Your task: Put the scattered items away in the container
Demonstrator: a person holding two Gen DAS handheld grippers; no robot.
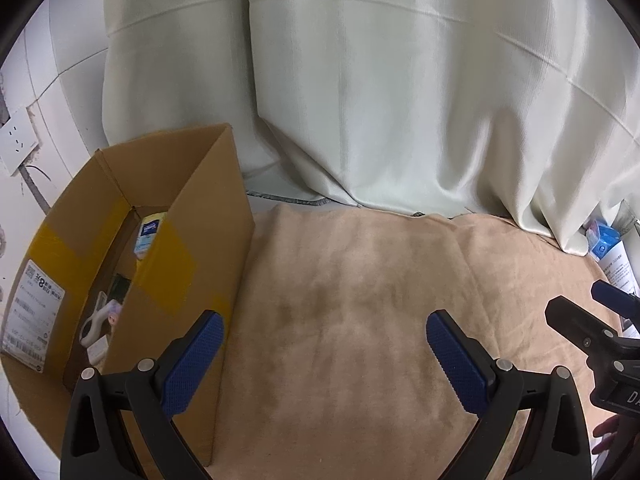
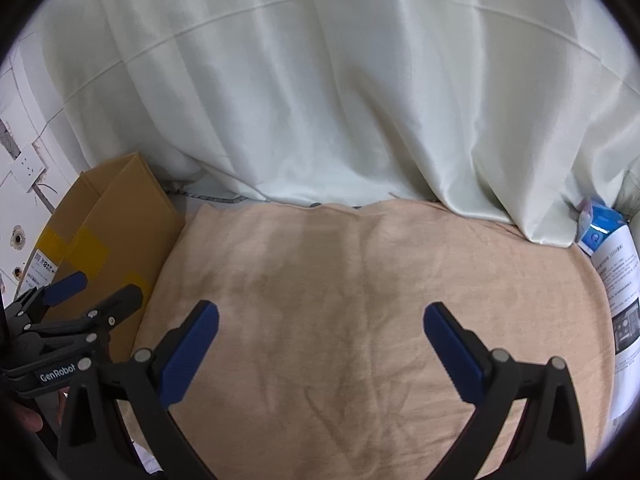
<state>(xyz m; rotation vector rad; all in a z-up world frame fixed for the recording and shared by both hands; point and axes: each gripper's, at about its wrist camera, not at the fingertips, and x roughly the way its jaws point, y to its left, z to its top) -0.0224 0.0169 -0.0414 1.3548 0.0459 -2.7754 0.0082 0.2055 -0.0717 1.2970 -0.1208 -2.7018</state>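
An open cardboard box (image 1: 192, 240) with yellow tape stands at the left edge of a beige towel (image 1: 360, 300). Inside it lie a blue-and-yellow packet (image 1: 149, 232), a white handled tool (image 1: 96, 318) and other small items. My left gripper (image 1: 324, 326) hangs open over the towel just right of the box, nothing between its blue pads. My right gripper (image 2: 320, 316) is open over the middle of the towel (image 2: 360, 280), also holding nothing. From the right wrist view the box (image 2: 116, 216) sits at the left, with the left gripper (image 2: 96, 290) in front of it.
A pale curtain (image 1: 380, 100) hangs behind the towel down to its far edge. At the far right lie a blue packet (image 2: 600, 226) and a printed paper sheet (image 2: 620, 280). A wall socket (image 1: 16, 144) is on the white wall left of the box.
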